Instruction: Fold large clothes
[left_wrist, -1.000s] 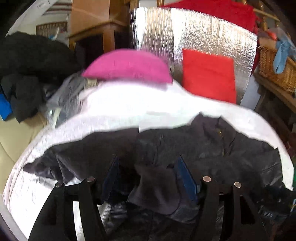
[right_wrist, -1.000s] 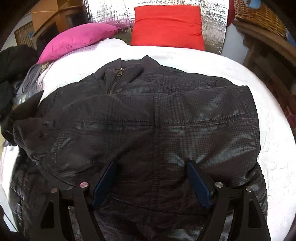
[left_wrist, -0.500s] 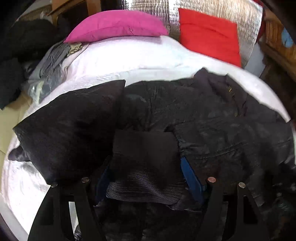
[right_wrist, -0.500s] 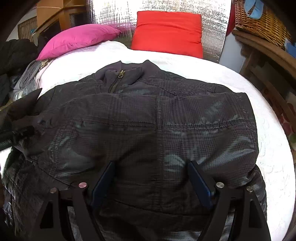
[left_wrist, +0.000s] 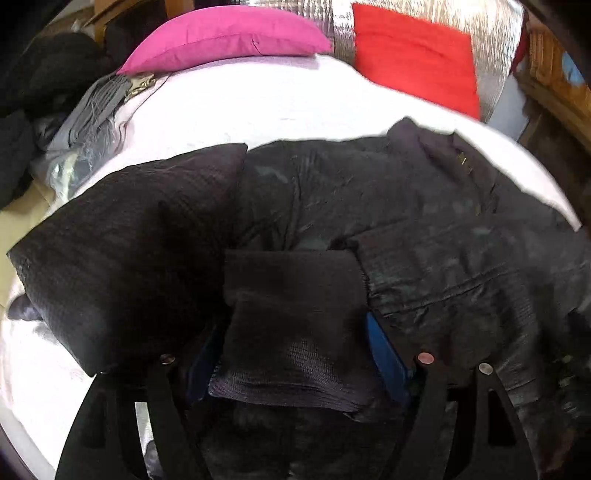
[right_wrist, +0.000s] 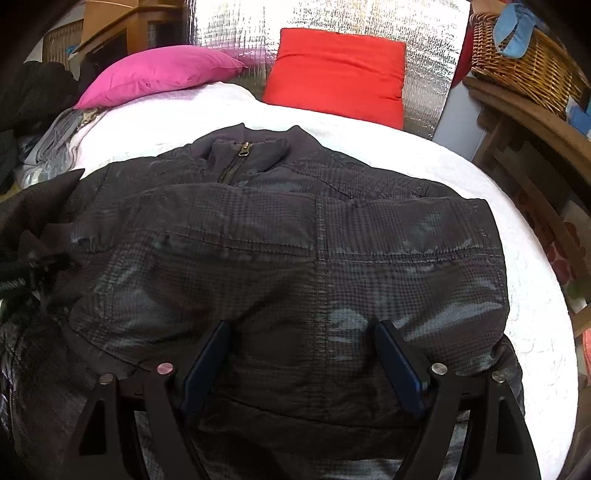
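A dark checked zip jacket (right_wrist: 295, 236) lies face up on the white bed (right_wrist: 517, 266), collar and zipper toward the pillows. It also shows in the left wrist view (left_wrist: 424, 221). My left gripper (left_wrist: 291, 332) has its jaws apart, with the ribbed sleeve cuff (left_wrist: 291, 317) lying between the blue pads; the left sleeve (left_wrist: 122, 251) is folded over beside it. My right gripper (right_wrist: 301, 332) is open, its blue pads resting on the folded right side of the jacket.
A pink pillow (right_wrist: 159, 74) and a red pillow (right_wrist: 340, 85) lean at the head against a silver foil panel (right_wrist: 332, 22). Grey and black clothes (left_wrist: 85, 110) are piled at the left. A wicker basket (right_wrist: 524, 62) sits on a wooden shelf at the right.
The left gripper moved forward and down over the jacket, bringing the sleeve and cuff across the body. The right gripper barely moved.
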